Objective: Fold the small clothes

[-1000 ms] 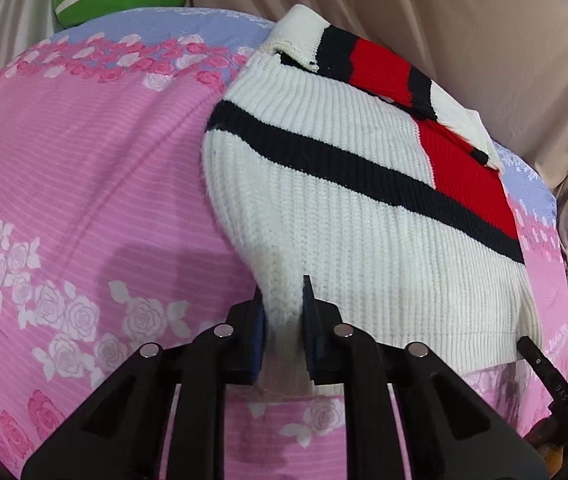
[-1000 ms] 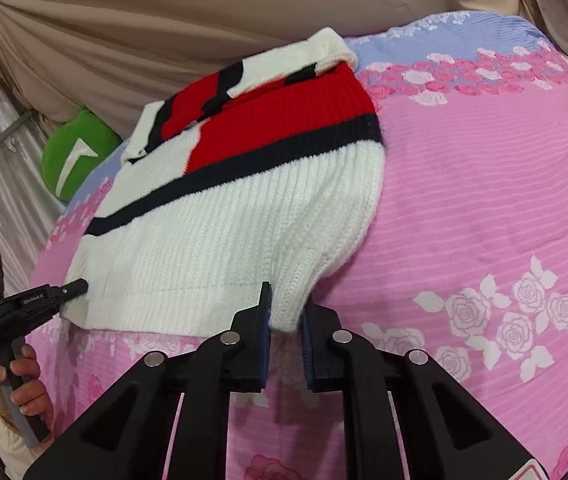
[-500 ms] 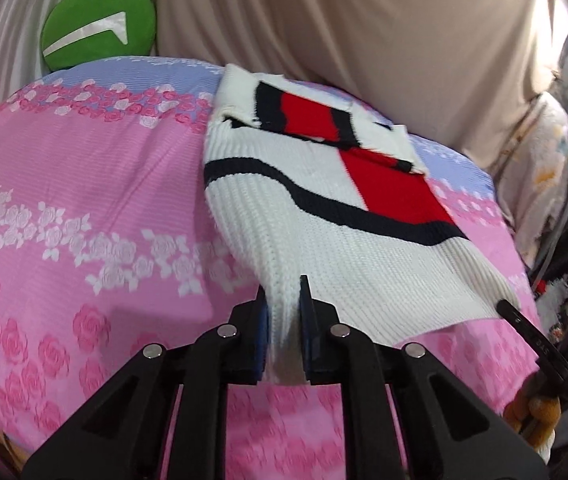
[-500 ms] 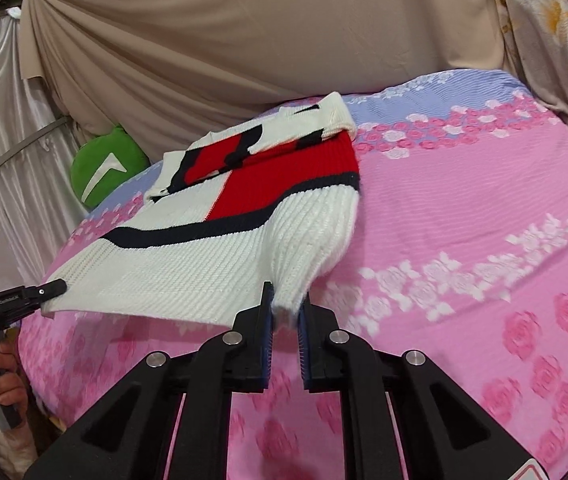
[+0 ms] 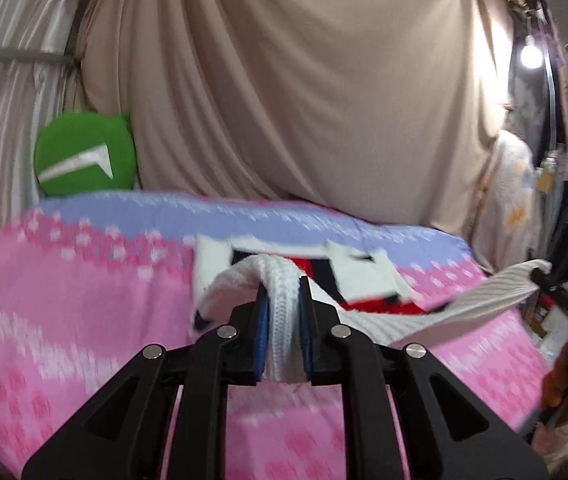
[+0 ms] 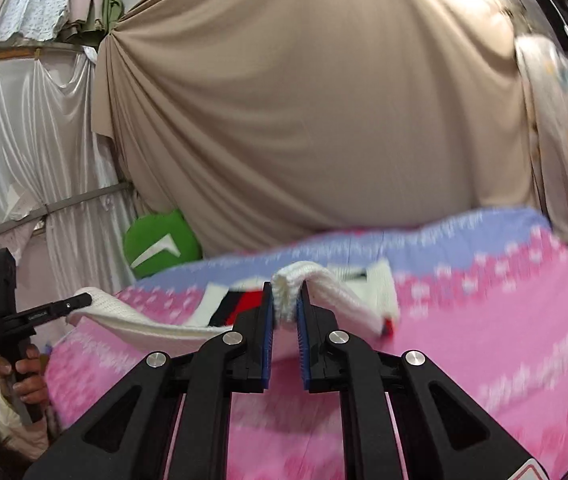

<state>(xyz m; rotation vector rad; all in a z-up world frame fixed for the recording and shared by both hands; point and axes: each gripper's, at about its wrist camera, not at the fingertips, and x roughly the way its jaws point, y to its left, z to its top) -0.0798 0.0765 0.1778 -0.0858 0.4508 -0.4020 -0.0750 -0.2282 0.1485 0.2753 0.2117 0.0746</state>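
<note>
A small white knit sweater (image 5: 368, 284) with black and red stripes lies partly on the pink flowered bedspread (image 5: 64, 300). Its white ribbed hem is lifted off the bed and stretched between the two grippers. My left gripper (image 5: 282, 304) is shut on one hem corner, the thick knit pinched between its blue pads. My right gripper (image 6: 284, 300) is shut on the other hem corner of the sweater (image 6: 328, 288). The far collar end still rests on the bed. In the right wrist view the left gripper (image 6: 80, 300) shows at the left, clamped on the hem, in a person's hand (image 6: 24, 376).
A green round cushion (image 5: 84, 156) sits at the bed's far left against a white curtain (image 6: 40, 152). A beige drape (image 5: 304, 100) hangs behind the bed. Hanging clothes and clutter (image 5: 564, 220) crowd the right side, with a bright lamp (image 5: 530, 56) above.
Both grippers have risen and tipped up toward level, lifting the sweater's hem off the bedspread. The sweater's near half now hangs in the air instead of lying flat.
</note>
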